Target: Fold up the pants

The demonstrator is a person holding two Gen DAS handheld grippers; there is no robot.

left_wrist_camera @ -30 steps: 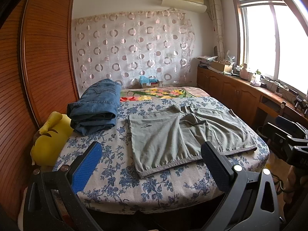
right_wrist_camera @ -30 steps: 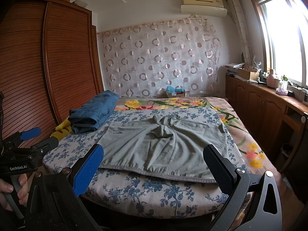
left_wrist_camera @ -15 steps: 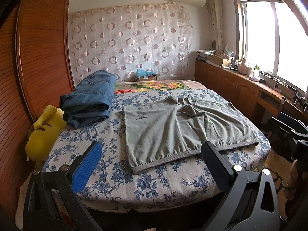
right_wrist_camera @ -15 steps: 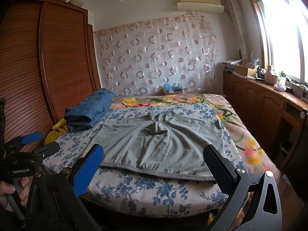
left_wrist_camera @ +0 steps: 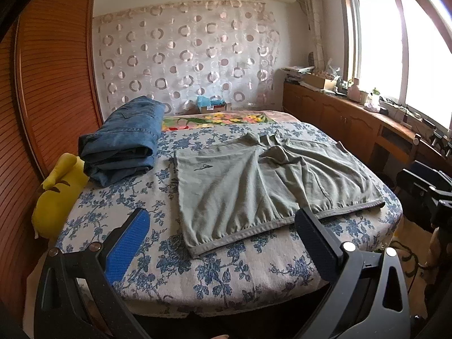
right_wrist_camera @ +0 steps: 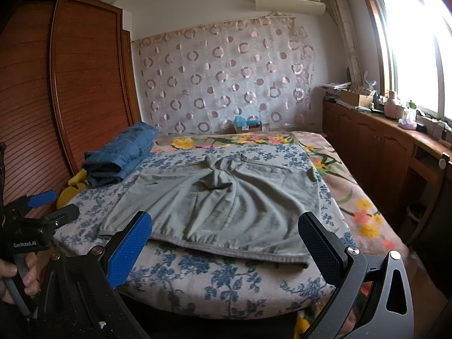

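A pair of grey-green pants (left_wrist_camera: 262,180) lies spread flat on the floral bed, waistband toward me, legs running back with a bunched fold at the crotch; it also shows in the right wrist view (right_wrist_camera: 226,203). My left gripper (left_wrist_camera: 223,243) is open and empty, hovering over the near bed edge by the waistband's left corner. My right gripper (right_wrist_camera: 226,243) is open and empty, just short of the waistband's middle. The left gripper also shows in the right wrist view (right_wrist_camera: 42,212), held by a hand at the left.
Folded blue jeans (left_wrist_camera: 124,141) lie at the bed's back left, also in the right wrist view (right_wrist_camera: 121,155). A yellow plush toy (left_wrist_camera: 56,192) sits by the wooden wardrobe (left_wrist_camera: 50,70). A small box (left_wrist_camera: 212,104) stands at the bed's head. A wooden counter (left_wrist_camera: 353,113) runs under the window.
Both grippers have moved forward toward the bed; the pants fill more of each view. Both stay open. The pants have not moved.
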